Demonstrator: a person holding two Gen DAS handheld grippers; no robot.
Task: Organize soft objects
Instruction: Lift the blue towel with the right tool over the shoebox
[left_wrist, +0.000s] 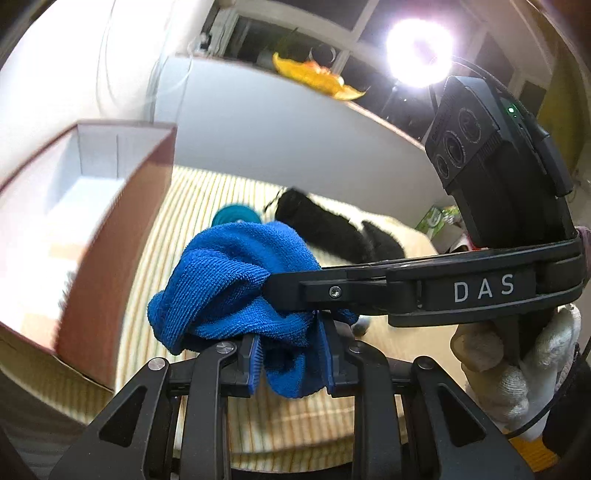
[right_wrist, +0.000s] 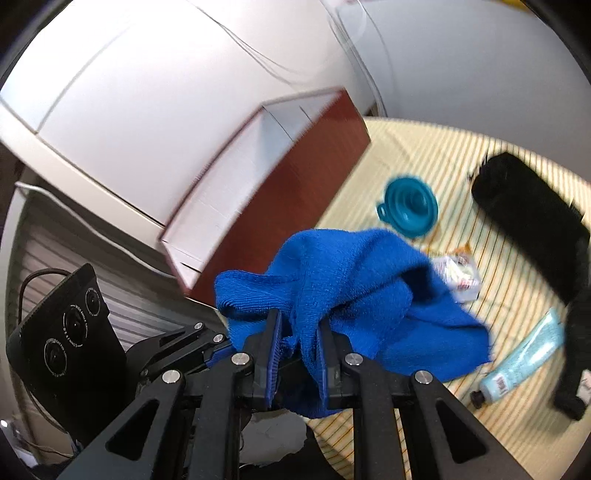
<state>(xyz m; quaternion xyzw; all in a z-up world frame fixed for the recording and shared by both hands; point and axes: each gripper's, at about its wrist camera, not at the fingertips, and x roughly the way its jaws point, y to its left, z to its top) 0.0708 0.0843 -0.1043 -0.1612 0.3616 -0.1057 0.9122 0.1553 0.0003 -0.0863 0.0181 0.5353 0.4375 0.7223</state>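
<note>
A bunched blue towel (left_wrist: 236, 284) hangs in the air above the striped mat, held by both grippers. My left gripper (left_wrist: 291, 363) is shut on its lower fold. My right gripper (right_wrist: 299, 354) is shut on another fold of the same towel (right_wrist: 354, 280); it also shows from the side in the left wrist view (left_wrist: 280, 291), its tip buried in the cloth. A red-brown open box with a white inside (left_wrist: 110, 229) stands to the left, close to the towel; it also shows in the right wrist view (right_wrist: 295, 173). A black soft pouch (right_wrist: 532, 218) lies on the mat at the right.
On the striped mat (right_wrist: 517, 413) lie a teal collapsible funnel (right_wrist: 408, 206), a small white packet (right_wrist: 461, 277) and a light blue tube (right_wrist: 524, 362). A white wall panel stands behind the box. An orange object (left_wrist: 317, 79) sits on a far ledge beside a bright lamp (left_wrist: 419, 51).
</note>
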